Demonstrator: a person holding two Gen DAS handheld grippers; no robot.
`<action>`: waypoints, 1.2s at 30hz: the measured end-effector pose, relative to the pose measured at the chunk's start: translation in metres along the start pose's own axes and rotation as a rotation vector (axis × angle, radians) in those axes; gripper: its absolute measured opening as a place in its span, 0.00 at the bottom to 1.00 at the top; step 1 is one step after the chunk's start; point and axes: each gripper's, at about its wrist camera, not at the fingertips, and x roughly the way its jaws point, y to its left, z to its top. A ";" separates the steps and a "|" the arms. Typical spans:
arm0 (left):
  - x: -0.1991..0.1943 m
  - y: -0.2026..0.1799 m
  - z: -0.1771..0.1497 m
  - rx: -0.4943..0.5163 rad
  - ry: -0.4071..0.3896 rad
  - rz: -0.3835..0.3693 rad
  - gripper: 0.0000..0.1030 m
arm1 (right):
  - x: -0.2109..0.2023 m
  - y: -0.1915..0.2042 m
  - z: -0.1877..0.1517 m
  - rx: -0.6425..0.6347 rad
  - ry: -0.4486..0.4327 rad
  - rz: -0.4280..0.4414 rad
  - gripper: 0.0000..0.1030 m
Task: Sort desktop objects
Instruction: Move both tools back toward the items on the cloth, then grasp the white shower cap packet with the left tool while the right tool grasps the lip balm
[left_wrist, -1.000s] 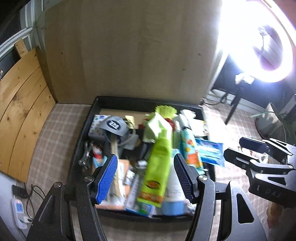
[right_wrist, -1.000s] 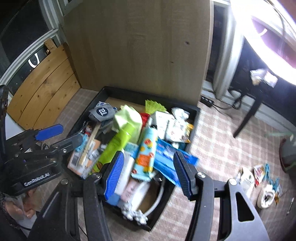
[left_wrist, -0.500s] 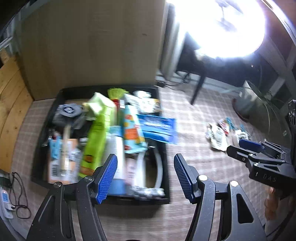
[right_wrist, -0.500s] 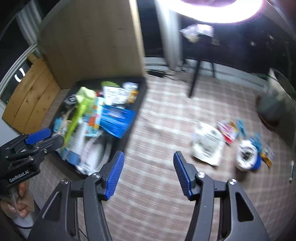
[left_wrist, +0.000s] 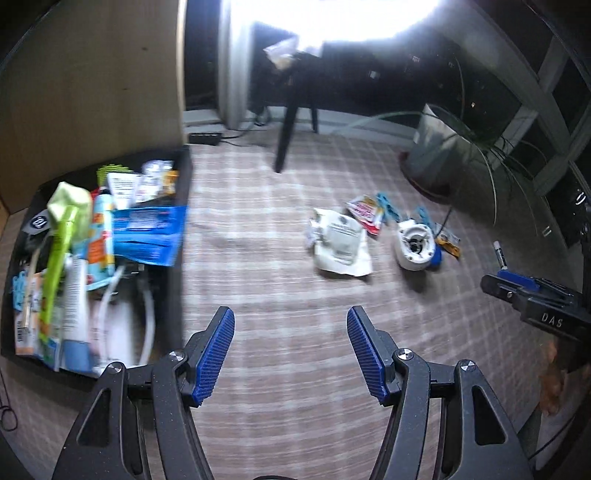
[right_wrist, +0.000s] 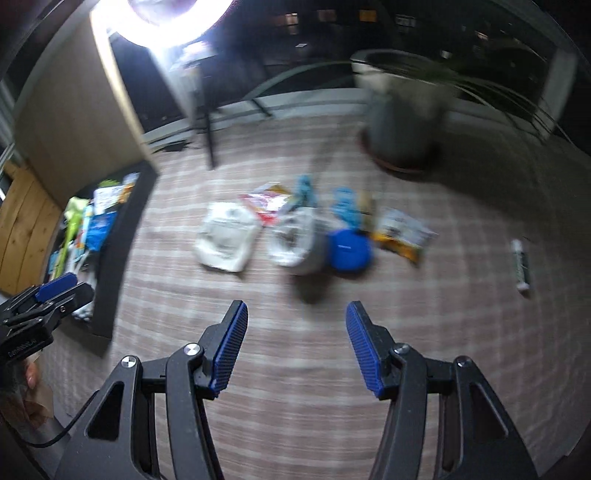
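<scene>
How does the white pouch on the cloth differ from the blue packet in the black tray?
The white pouch lies loose on the checked cloth; the blue packet sits in the crowded black tray, hanging over its edge. The white pouch looks crumpled, the blue packet flatter. Both are soft, flat packaging, and neither gripper touches them.

Left gripper (left_wrist: 290, 350): black speckled plastic frame, triangular cut-outs, silver screws at pivots, ribbed blue pads (left_wrist: 216, 350). Right gripper (right_wrist: 295, 349): same build; "DAS" lettering on side, seen at 3 o'clock in left view. Thin black cable at 8 o'clock.
</scene>
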 end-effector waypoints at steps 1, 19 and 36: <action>0.003 -0.006 0.001 0.000 0.003 -0.002 0.59 | 0.000 -0.013 -0.002 0.013 -0.001 -0.009 0.53; 0.082 -0.043 0.045 0.034 0.129 0.029 0.60 | 0.032 -0.192 0.023 0.191 0.027 -0.153 0.53; 0.151 -0.059 0.084 0.042 0.204 0.043 0.60 | 0.063 -0.266 0.053 0.255 0.103 -0.221 0.53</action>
